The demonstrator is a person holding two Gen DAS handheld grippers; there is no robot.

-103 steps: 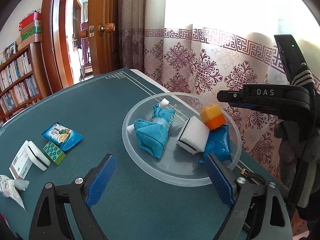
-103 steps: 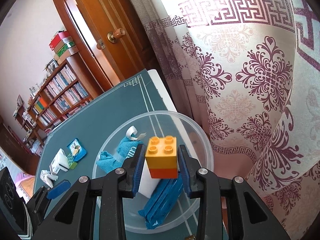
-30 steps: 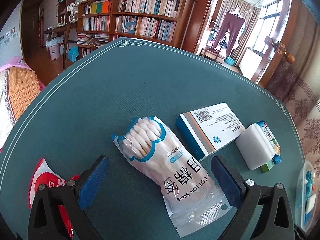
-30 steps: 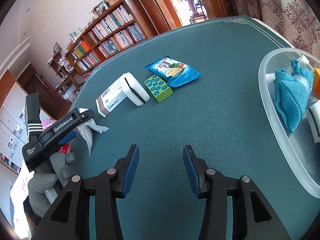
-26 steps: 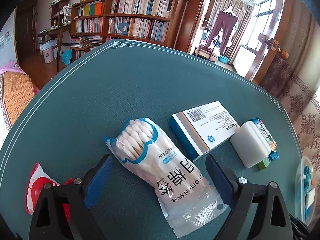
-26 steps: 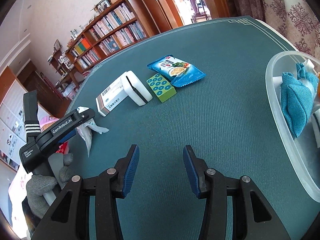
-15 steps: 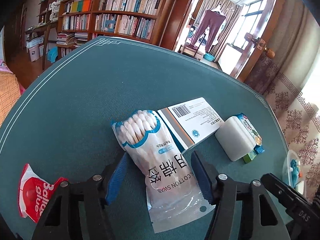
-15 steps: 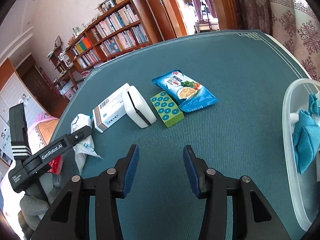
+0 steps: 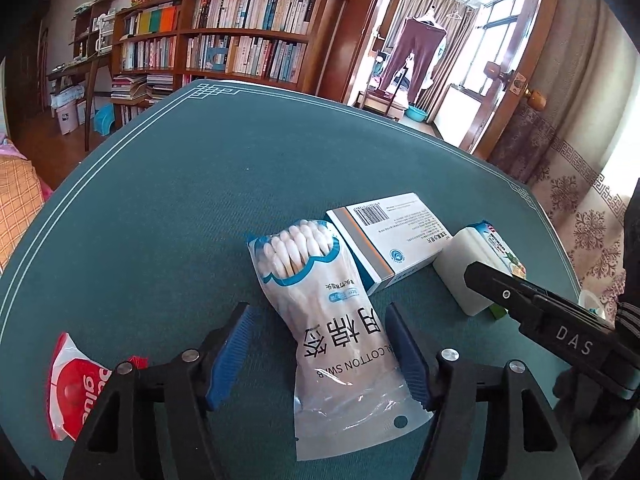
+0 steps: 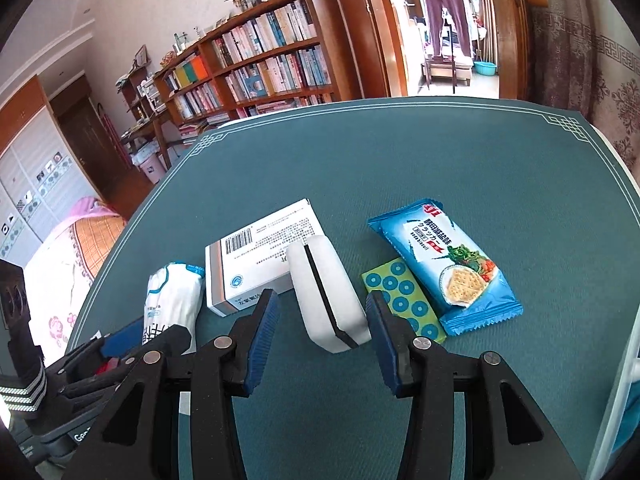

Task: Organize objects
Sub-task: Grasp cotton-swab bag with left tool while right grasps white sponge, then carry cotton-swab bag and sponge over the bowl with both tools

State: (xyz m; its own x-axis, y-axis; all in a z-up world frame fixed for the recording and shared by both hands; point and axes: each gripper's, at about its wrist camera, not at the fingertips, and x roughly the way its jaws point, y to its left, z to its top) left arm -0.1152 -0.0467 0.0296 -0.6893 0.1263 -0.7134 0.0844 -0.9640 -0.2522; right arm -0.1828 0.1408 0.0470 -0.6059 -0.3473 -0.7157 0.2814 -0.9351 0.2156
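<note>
A bag of cotton swabs lies on the teal table, its lower half between the blue pads of my open left gripper; the pads stand apart from the bag. It shows at the left in the right wrist view. My open right gripper straddles the near end of a white sponge with a black stripe, also seen in the left wrist view. A white medicine box lies between bag and sponge.
A blue cracker packet and a green dotted card lie right of the sponge. A red glue packet lies at the near left. The clear bowl's rim is at the right edge. The table edge curves round on the left.
My left gripper has narrowed and moved in around the cotton swab bag. My right gripper has swung left from the bowl and come down around the white sponge.
</note>
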